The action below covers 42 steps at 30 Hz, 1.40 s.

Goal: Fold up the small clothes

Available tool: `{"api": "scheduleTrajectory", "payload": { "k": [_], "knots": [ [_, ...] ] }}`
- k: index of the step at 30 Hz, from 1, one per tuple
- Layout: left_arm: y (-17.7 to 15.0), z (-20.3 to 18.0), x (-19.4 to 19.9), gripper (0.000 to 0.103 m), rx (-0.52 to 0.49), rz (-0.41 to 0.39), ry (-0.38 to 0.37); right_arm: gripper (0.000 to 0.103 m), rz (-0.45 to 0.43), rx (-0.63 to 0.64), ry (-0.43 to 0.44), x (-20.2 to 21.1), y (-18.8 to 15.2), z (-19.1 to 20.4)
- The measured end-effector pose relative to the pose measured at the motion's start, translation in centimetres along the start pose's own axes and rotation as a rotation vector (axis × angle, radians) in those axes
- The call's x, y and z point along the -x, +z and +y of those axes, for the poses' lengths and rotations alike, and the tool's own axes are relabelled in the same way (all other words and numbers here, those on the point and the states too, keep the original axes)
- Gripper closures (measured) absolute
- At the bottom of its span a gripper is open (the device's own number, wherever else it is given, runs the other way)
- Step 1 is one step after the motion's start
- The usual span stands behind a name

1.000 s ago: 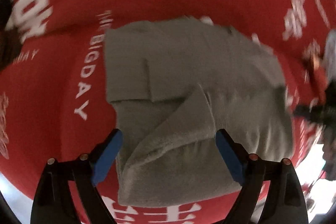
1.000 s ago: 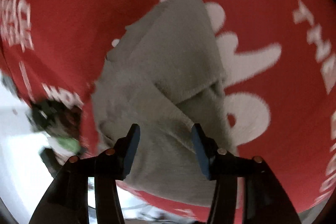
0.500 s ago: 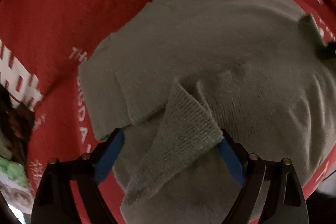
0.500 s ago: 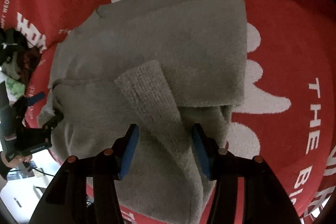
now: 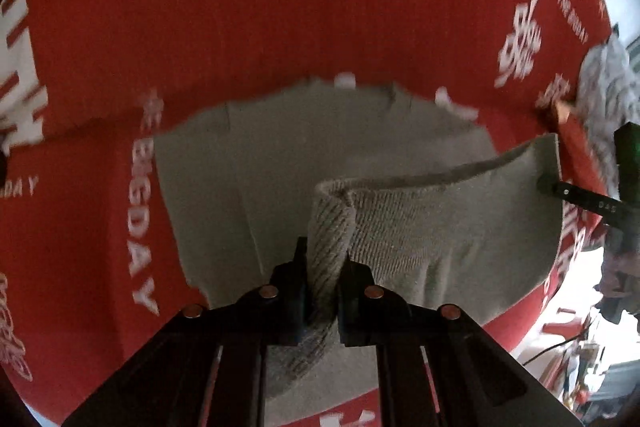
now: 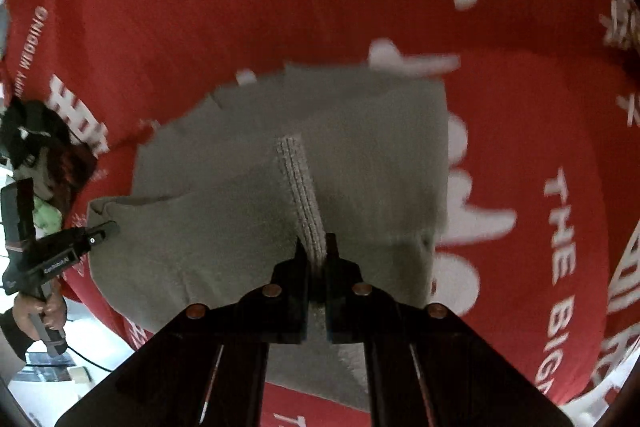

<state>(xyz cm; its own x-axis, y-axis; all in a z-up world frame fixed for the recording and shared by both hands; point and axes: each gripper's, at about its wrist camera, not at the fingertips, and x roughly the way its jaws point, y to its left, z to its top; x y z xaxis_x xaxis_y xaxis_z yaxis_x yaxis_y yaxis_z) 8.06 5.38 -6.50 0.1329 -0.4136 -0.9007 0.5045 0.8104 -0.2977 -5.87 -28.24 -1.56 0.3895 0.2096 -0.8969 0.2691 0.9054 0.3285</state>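
We had both grippers clamped on the near hem of the grey knit sweater (image 5: 320, 147), which lay on the red printed cloth (image 5: 280, 7) with its sleeves already folded across the body. The left gripper (image 5: 323, 267) had just closed its jaws on a bunched ribbed edge at the sweater's left side, and the right gripper (image 6: 318, 259) had just closed on the ribbed band at the right side; in each view the knit stood pinched between the 2 dark fingers. In the right wrist view the left gripper's tip met the raised corner of the hem, and a hand (image 6: 40, 311) held its handle below.

The hem hung lifted between the 2 grips while the neck end stayed flat on the cloth. To do this fold well, we judged that both grippers should rise level with each other and carry the hem toward the collar at 1 pace, keeping the edge taut enough not to sag in the middle. The thick knit looked likely to slip if the pinch was shallow, and uneven travel would skew the crease.
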Motion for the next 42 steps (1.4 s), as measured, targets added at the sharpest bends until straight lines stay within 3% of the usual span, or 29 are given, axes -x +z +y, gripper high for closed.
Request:
{"api": "scheduleTrajectory", "payload": {
  "k": [5,9,15,17,20,23,27,31,35,38,40,42],
  "knots": [
    [4.7,0.7,-2.5,0.090,-0.026,-0.062,0.048,0.097,-0.044,0.062,-0.023,-1.8,5.7,0.4],
    [7.6,2.0,-7.4,0.090,-0.005,-0.036,0.119,0.097,-0.011,0.048,-0.051,-6.3,8.8,-0.9],
    [7.8,4.1,-12.7,0.090,0.048,0.022,0.198,0.097,0.069,-0.034,-0.078,-13.2,10.5,-3.3],
    [7.7,4.7,-13.1,0.078,0.062,0.032,0.223,0.097,0.092,-0.057,-0.086,-14.8,10.3,-4.0],
    [7.8,5.8,-11.8,0.034,0.089,-0.001,0.332,0.097,0.081,-0.103,-0.069,-14.6,10.2,-4.7],
    [7.6,8.1,-9.7,0.033,0.150,-0.018,0.398,0.095,0.081,-0.125,-0.107,-13.5,10.4,-5.2],
    [6.6,9.4,-6.1,0.033,0.182,-0.030,0.404,0.093,0.044,-0.138,-0.226,-10.3,9.9,-5.8],
    [4.1,7.4,-4.4,0.033,0.168,-0.013,0.299,0.093,0.039,-0.153,-0.112,-7.2,7.2,-5.0],
    [0.3,4.1,-6.3,0.033,0.198,0.058,0.177,0.093,0.076,-0.126,-0.049,-6.6,2.7,-2.8],
    [-2.4,3.1,-8.2,0.033,0.198,0.115,0.243,0.093,0.124,-0.142,-0.080,-8.0,-0.5,-2.6],
    [-3.8,3.0,-7.7,0.032,0.157,0.070,0.252,0.094,0.097,-0.148,-0.072,-8.0,-2.3,-3.9],
    [-4.9,3.0,-7.2,0.032,0.132,0.115,0.259,0.095,0.096,-0.129,-0.095,-7.3,-2.8,-4.1]
  ]
}}
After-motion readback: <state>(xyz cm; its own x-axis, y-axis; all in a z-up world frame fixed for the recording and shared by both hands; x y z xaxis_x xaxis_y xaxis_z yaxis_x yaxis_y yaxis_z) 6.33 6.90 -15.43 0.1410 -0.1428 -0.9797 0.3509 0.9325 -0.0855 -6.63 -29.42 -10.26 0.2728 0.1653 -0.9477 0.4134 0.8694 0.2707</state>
